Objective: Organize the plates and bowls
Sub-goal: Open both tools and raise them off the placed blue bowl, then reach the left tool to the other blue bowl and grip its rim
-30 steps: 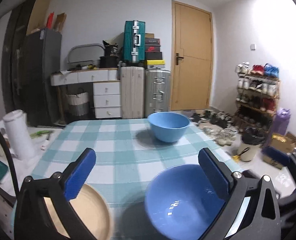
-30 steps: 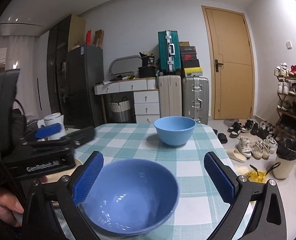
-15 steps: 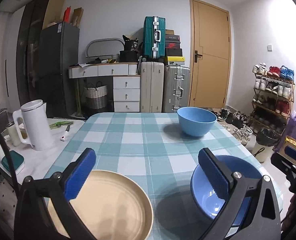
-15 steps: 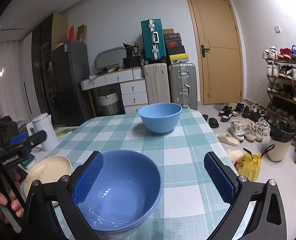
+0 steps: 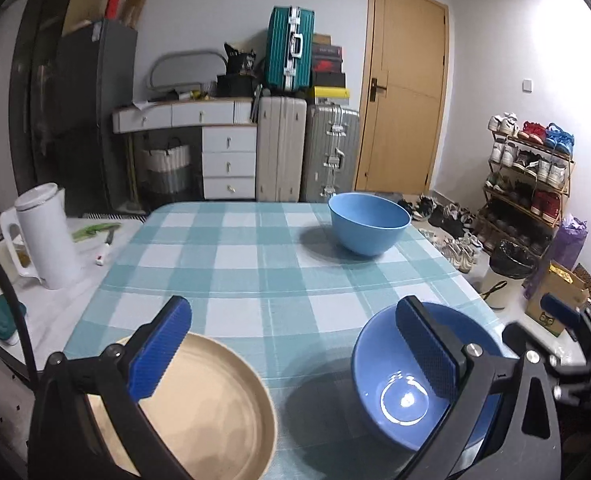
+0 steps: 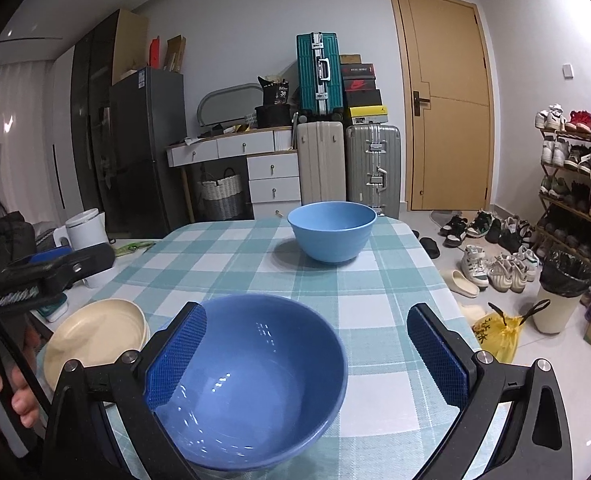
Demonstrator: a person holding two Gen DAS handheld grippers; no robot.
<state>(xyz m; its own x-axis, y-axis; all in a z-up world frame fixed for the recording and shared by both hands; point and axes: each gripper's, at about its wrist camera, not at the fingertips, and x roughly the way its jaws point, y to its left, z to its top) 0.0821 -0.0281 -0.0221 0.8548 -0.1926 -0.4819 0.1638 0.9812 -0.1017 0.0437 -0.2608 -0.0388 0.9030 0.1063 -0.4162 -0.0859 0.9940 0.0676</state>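
A dark blue bowl (image 6: 251, 380) (image 5: 399, 380) stands at the near edge of the checked table (image 5: 255, 264). A cream plate (image 5: 207, 408) (image 6: 95, 340) lies to its left. A light blue bowl (image 5: 369, 222) (image 6: 331, 230) stands at the far right of the table. My left gripper (image 5: 295, 356) is open and empty above the near edge, between plate and dark bowl. My right gripper (image 6: 307, 356) is open and empty, its left finger over the dark bowl.
A white kettle (image 5: 45, 234) and small items stand on a side surface left of the table. Suitcases (image 5: 279, 152), drawers and a door are behind it. Shoes, a shoe rack (image 6: 575, 184) and a bin (image 6: 559, 292) are on the floor at the right.
The left view has shifted left and back then steadied, so the plate and dark bowl now flank the fingers. The right gripper has drifted a little. Both stay open.
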